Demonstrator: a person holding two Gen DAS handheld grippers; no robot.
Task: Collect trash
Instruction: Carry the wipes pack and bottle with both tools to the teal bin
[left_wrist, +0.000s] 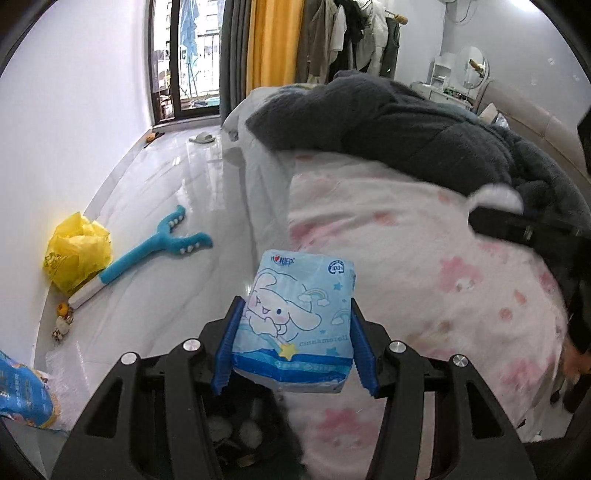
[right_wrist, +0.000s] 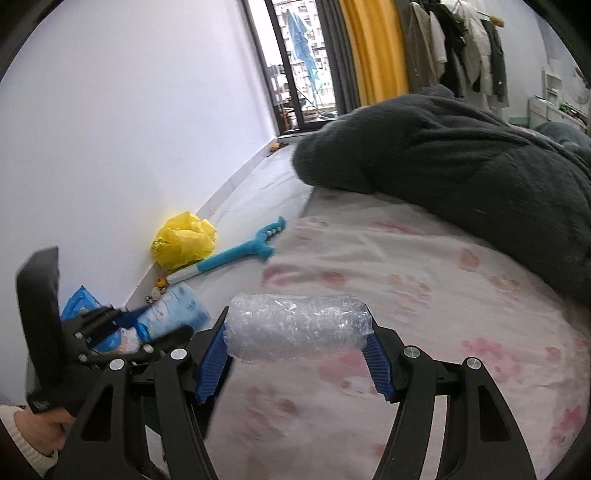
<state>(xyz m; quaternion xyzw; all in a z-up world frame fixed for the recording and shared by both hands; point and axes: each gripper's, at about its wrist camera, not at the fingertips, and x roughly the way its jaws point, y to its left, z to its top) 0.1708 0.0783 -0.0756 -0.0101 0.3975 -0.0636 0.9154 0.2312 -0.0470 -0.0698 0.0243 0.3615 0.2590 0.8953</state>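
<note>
My left gripper (left_wrist: 295, 306) is shut on a light blue tissue pack (left_wrist: 299, 321) printed with a cartoon rabbit, its blue pads pressed on both sides. It hangs by the edge of the bed, over a dark container (left_wrist: 258, 404) with white crumpled scraps inside. My right gripper (right_wrist: 297, 332) is shut on a roll of clear bubble wrap (right_wrist: 295, 321), held crosswise above the pink flowered bedspread (right_wrist: 424, 295). In the right wrist view the left gripper (right_wrist: 147, 325) shows at the left with the pack (right_wrist: 177, 310), and a hand (right_wrist: 40, 432) in a white cuff grips its handle.
A dark grey fleece (left_wrist: 388, 122) lies across the bed. On the pale floor by the wall sit a yellow plastic bag (left_wrist: 77, 254), a blue and white forked toy (left_wrist: 155, 247) and small bits of litter (left_wrist: 62, 321). A blue printed bag (left_wrist: 22, 391) lies at the lower left.
</note>
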